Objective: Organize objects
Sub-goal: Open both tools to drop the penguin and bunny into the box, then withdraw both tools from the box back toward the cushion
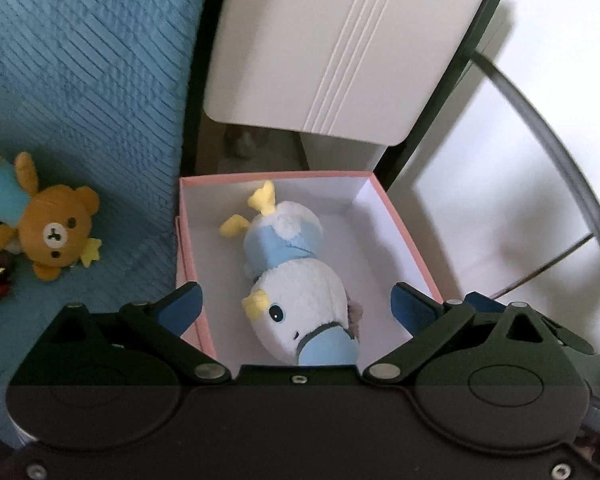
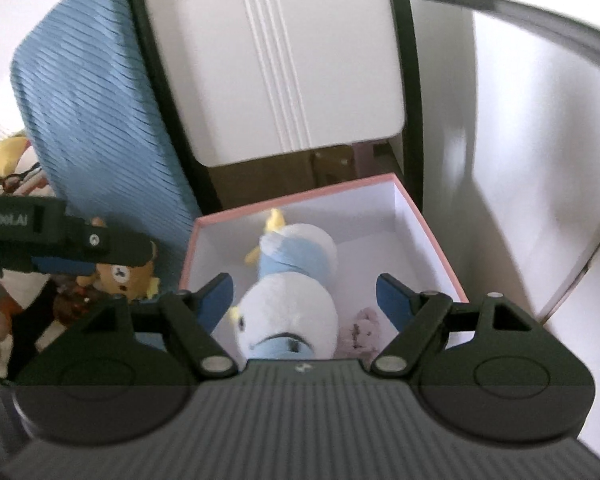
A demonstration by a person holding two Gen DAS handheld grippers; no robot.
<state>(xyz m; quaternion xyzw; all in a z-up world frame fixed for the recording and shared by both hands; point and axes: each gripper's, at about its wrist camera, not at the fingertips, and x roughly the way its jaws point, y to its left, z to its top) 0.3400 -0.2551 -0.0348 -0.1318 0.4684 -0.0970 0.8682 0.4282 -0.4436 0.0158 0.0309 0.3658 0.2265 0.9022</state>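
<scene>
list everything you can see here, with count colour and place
box: 1, pink outside, white inside, open, beside the bed
duck plush: 1, white and light blue with yellow feet, lying in the box
small plush: 1, pinkish, in the box beside the duck's head
bear plush: 1, brown with blue top, on the bedspread
bedspread: 1, blue, quilted, left of the box
cabinet: 1, white, behind the box
left gripper: 1, black with blue pads, open above the box
right gripper: 1, black with blue pads, open above the box
</scene>
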